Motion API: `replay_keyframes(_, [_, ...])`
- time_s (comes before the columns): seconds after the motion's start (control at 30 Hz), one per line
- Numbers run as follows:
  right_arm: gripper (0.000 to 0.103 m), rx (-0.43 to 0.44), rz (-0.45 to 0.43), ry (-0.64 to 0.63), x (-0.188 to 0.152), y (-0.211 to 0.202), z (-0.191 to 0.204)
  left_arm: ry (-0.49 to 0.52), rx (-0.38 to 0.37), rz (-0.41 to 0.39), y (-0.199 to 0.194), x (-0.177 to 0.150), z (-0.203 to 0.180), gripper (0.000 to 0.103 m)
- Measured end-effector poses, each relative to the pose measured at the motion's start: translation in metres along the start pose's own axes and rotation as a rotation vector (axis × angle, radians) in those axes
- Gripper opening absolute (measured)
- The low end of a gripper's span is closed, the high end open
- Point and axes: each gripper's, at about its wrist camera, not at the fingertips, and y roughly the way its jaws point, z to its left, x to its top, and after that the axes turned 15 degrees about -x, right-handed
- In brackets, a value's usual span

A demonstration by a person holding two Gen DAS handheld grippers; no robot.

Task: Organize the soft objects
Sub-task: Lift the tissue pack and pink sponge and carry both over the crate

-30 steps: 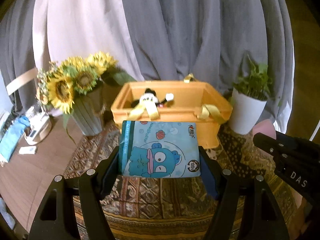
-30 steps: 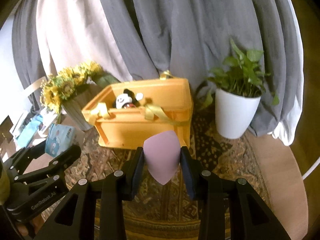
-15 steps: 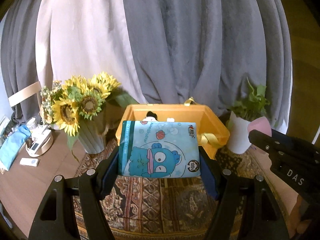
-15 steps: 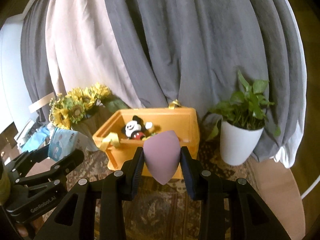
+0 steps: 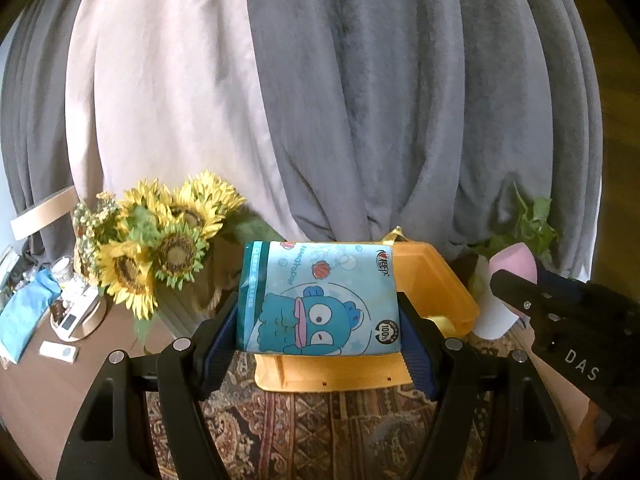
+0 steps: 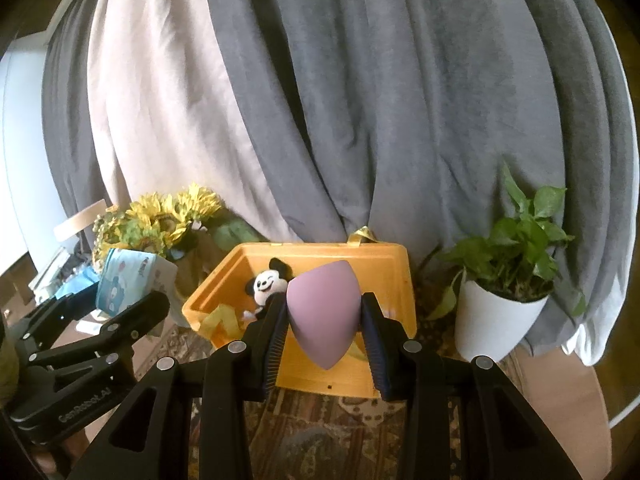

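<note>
My left gripper (image 5: 318, 316) is shut on a blue cartoon tissue pack (image 5: 318, 300), held in the air in front of the orange storage box (image 5: 436, 280). The pack also shows in the right wrist view (image 6: 132, 280). My right gripper (image 6: 325, 320) is shut on a pink egg-shaped sponge (image 6: 324, 312), held over the near side of the orange box (image 6: 396, 280). A black-and-white mouse plush (image 6: 266, 284) lies inside the box. The sponge also shows in the left wrist view (image 5: 514, 262), at the tip of the right gripper.
A sunflower bouquet in a vase (image 5: 160, 248) stands left of the box. A potted green plant in a white pot (image 6: 504, 304) stands to its right. A patterned cloth (image 5: 320, 432) covers the table. Small items (image 5: 68, 320) lie far left. Grey curtains hang behind.
Both grippers have risen and moved towards the box with their loads. The sponge now sits over the box's near rim, and the tissue pack now hides the box's inside.
</note>
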Motion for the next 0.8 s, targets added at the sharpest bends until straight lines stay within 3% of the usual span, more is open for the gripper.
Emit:
replay_keyframes(0.4, [0.038, -0.012, 0.012, -0.011, 0.031, 0.049, 0.000, 0.016, -0.005, 0.013, 0.045, 0.028, 0.011, 0.072])
replay_keyframes(0.8, [0.038, 0.001, 0.087, -0.028, 0.051, 0.109, 0.006, -0.035, -0.074, 0.125, 0.112, 0.048, 0.034, 0.072])
